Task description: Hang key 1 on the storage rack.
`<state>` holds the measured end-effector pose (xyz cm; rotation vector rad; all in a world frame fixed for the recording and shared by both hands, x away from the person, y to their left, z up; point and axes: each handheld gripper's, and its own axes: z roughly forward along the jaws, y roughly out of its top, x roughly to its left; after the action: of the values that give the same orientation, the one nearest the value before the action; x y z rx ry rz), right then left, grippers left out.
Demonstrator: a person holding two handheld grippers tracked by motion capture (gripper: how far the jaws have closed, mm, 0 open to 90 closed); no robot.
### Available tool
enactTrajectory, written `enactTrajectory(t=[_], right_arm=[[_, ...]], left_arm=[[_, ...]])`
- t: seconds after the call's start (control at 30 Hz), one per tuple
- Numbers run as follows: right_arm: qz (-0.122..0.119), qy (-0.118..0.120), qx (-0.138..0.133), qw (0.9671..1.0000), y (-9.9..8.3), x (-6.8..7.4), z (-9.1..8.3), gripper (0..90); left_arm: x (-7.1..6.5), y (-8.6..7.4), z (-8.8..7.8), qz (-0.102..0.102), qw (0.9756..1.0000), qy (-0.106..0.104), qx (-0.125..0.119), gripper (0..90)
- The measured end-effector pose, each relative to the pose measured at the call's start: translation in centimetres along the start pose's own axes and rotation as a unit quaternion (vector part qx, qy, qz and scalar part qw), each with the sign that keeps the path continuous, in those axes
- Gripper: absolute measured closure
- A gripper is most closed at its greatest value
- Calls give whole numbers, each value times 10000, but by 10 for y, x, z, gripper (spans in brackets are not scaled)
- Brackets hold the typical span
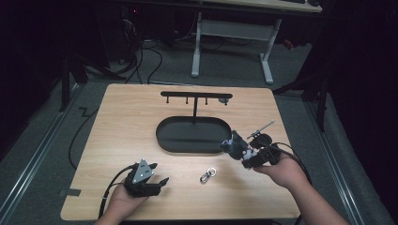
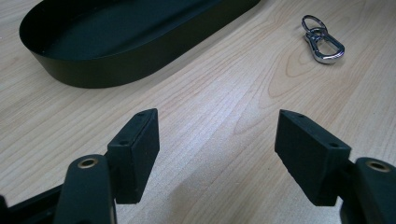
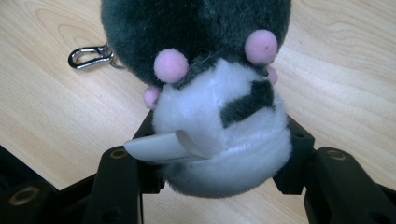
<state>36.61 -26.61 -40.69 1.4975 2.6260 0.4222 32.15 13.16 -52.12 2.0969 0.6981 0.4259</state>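
So far the right tool [image 1: 238,151] is clamped on the plush toy [image 3: 210,93], lifted beside the black tray [image 1: 164,136]; hanging or placing it remains. The left tool [image 2: 217,149] rests apart, unladen, on the bench [image 1: 122,122].

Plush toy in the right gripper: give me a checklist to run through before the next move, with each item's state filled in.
1. Right gripper closed on the plush toy: ok, both jaws press its white lower part.
2. Toy lifted off the table: ok in the high view.
3. Left gripper free: ok, jaws open with bare wood between them.
4. Metal clasp location known: ok, it lies loose on the table, near the black oval tray.
5. Tray ready to receive: ok, its inside looks bare.
6. Hook stand pegs free: cannot tell; something small hangs near its right end.
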Motion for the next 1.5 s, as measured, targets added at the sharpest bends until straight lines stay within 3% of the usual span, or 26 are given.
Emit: enactTrajectory(t=[0.53, 1.17, 1.5], right_arm=[[152, -28, -77, 9999, 25, -10, -12, 481], [307, -56, -205, 9993, 54, -22, -43, 481], [374, -64, -270, 9989, 65, -26, -52, 481]], left_arm=[[0, 0, 0, 28, 10000, -11, 18, 315], [0, -1, 1, 85, 10000, -24, 46, 315], [1, -1, 1, 95, 9999, -39, 56, 315]])
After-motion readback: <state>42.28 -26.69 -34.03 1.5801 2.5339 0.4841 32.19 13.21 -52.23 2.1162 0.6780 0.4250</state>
